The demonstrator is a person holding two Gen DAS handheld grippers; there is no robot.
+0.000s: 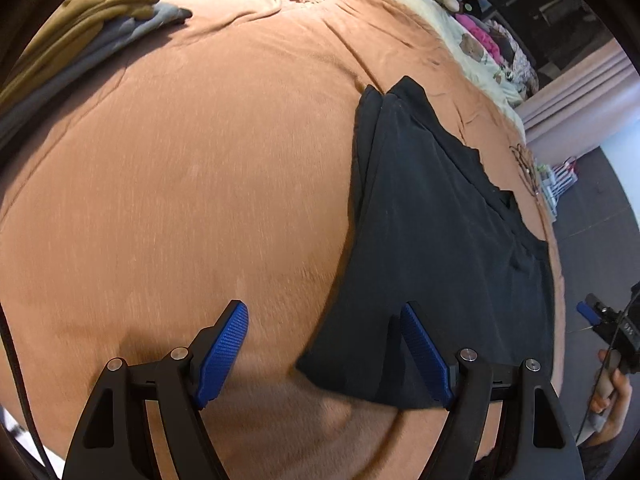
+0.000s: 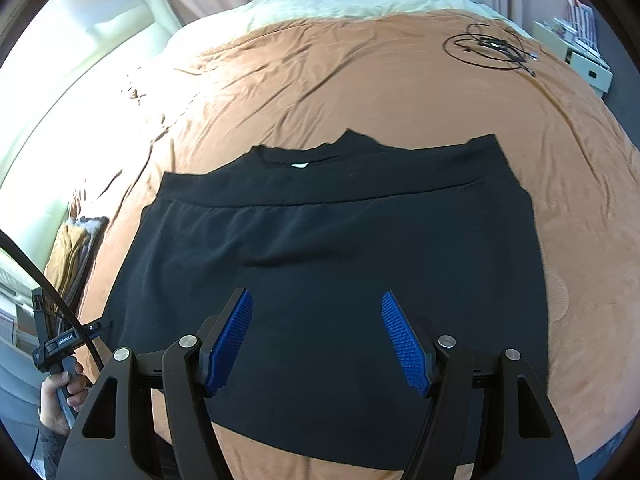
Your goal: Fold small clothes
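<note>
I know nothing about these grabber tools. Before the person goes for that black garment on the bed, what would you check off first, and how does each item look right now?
1. Left gripper open: ok, jaws spread wide.
2. Right gripper open: ok, jaws spread wide.
3. Both grippers free of cloth: ok, nothing sits between the fingers.
4. Black garment lying flat on the bedspread: mostly ok, with a crease across the middle and one band already folded near the collar.
5. Near hem within reach: ok, the hem lies just ahead of both grippers.
6. Cables clear of the garment: ok, they lie apart near the far edge.
</note>
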